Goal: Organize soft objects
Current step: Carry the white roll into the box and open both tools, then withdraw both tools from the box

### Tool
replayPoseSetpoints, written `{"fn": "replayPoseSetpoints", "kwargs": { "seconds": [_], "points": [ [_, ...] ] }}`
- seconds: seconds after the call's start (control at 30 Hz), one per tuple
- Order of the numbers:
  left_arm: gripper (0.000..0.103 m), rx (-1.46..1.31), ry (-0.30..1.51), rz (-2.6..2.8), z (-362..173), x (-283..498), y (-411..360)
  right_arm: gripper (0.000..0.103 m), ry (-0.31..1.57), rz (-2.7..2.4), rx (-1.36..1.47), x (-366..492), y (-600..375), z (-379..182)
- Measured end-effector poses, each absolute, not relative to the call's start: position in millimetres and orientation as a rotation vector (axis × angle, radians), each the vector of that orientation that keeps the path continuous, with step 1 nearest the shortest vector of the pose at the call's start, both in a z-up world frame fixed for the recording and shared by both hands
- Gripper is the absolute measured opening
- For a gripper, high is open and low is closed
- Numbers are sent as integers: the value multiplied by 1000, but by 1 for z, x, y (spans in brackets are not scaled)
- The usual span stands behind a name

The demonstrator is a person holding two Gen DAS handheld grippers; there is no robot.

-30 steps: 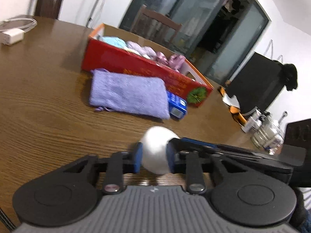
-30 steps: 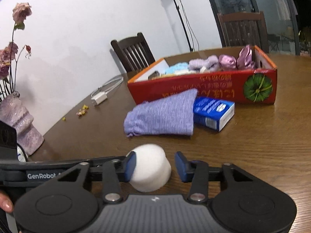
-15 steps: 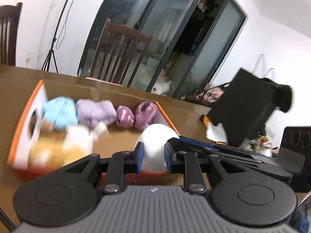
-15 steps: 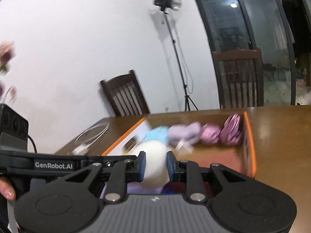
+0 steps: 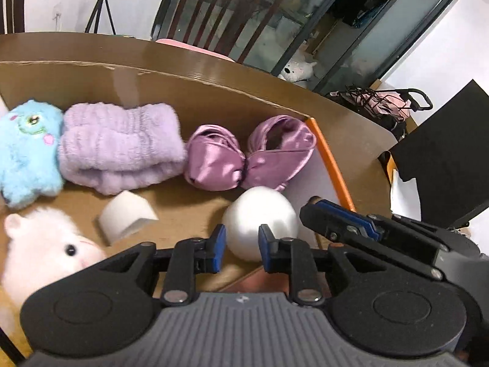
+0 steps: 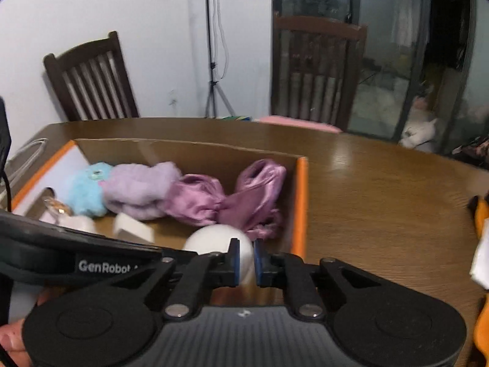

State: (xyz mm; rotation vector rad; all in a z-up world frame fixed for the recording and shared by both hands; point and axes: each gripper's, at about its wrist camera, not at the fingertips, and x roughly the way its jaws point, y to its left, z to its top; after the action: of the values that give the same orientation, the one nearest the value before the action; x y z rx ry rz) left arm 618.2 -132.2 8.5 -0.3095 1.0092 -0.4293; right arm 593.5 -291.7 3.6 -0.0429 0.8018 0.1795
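A soft white ball (image 5: 259, 223) hangs over the near right corner of the open cardboard box (image 5: 330, 159). My left gripper (image 5: 240, 244) is shut on it, its blue pads pressing the ball's lower sides. My right gripper (image 6: 246, 260) comes in from the right, its jaws closing, with the ball's (image 6: 214, 238) edge pinched between the pads. In the box (image 6: 301, 202) lie a blue plush (image 5: 24, 153), a lilac fluffy cloth (image 5: 119, 146), two purple satin pieces (image 5: 244, 159), a white foam block (image 5: 126, 220) and a white plush (image 5: 39, 250).
The brown table (image 6: 382, 198) runs on to the right of the box. Dark wooden chairs (image 6: 314, 70) stand behind it, with a light stand (image 6: 214, 61) between them. A black object (image 5: 443, 153) and an orange thing (image 6: 481, 214) sit at the right edge.
Both grippers carried the ball from over the table by the purple pouch to over the inside of the box. The right jaws narrowed onto the ball.
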Motion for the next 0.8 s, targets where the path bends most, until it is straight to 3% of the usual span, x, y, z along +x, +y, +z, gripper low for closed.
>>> {"fn": "replayPoseSetpoints", "kwargs": {
  "seconds": [0.17, 0.23, 0.33, 0.47, 0.63, 0.8],
  "points": [
    [34, -287, 977, -433, 26, 606, -129, 15, 764, 185, -23, 581, -299, 20],
    [41, -269, 942, -431, 41, 593, -121, 23, 745, 205, -10, 572, -302, 32],
    [42, -217, 883, -436, 68, 564, -108, 35, 707, 224, -21, 551, -304, 54],
    [56, -129, 776, -409, 109, 508, -79, 39, 648, 252, -35, 514, -304, 90],
    [73, 11, 615, -341, 146, 423, -40, 54, 557, 284, -75, 450, -303, 133],
    [82, 25, 501, -301, 166, 358, -11, 66, 463, 333, -90, 391, -294, 155]
  ]
}}
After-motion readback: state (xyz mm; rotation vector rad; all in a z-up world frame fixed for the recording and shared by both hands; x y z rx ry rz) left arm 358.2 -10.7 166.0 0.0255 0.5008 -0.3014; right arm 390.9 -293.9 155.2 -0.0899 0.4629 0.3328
